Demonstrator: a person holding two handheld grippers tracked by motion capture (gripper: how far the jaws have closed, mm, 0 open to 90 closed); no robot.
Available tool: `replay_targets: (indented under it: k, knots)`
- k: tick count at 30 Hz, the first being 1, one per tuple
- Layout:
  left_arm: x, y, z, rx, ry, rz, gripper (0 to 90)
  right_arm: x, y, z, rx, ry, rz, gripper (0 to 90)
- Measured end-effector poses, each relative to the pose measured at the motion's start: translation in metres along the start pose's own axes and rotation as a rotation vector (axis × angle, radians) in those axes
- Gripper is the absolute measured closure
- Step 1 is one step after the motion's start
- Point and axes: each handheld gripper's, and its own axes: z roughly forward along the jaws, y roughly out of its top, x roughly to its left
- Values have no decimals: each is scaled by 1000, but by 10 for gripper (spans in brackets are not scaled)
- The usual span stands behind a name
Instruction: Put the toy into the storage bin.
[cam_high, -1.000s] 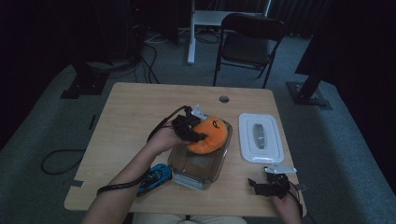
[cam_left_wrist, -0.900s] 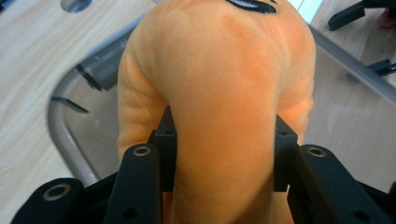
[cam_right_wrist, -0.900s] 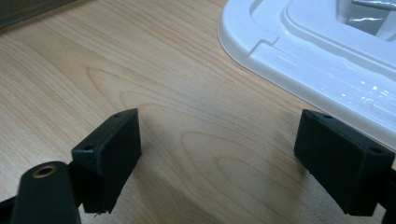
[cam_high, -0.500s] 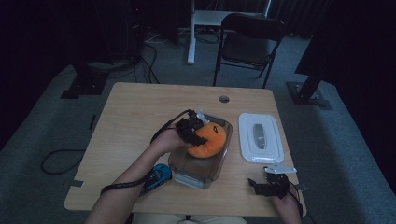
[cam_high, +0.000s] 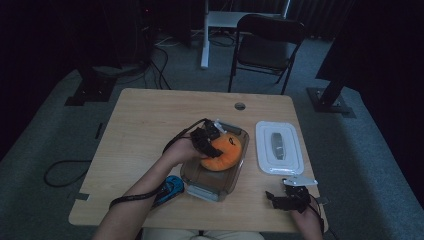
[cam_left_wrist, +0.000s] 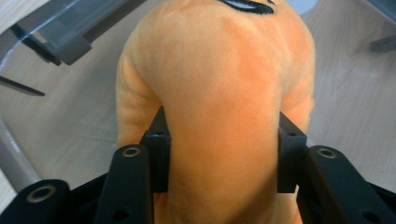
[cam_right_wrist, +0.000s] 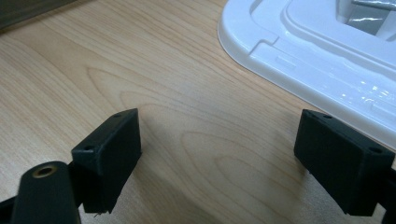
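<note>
An orange plush toy with a black mark on it lies in a clear plastic container at the middle of the table. My left gripper reaches in from the left, and its pads still touch both sides of the plush. Its jaws have just been opening, with the plush between them. My right gripper rests open near the table's front right edge. In the right gripper view nothing but bare wood lies between its jaws.
The container's white lid lies flat to the right of the container, just beyond my right gripper. A blue object sits at the container's front left corner. A cable hole marks the table's back, with a dark chair behind.
The left gripper and the plush have sunk a little lower into the container. The right gripper has stayed where it was.
</note>
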Motion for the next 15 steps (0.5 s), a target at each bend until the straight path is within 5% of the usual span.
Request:
replay_targets:
  k: [15]
  knots:
    - [-12,6,12,118,23,107,337,0,0,0,0,0,0,144]
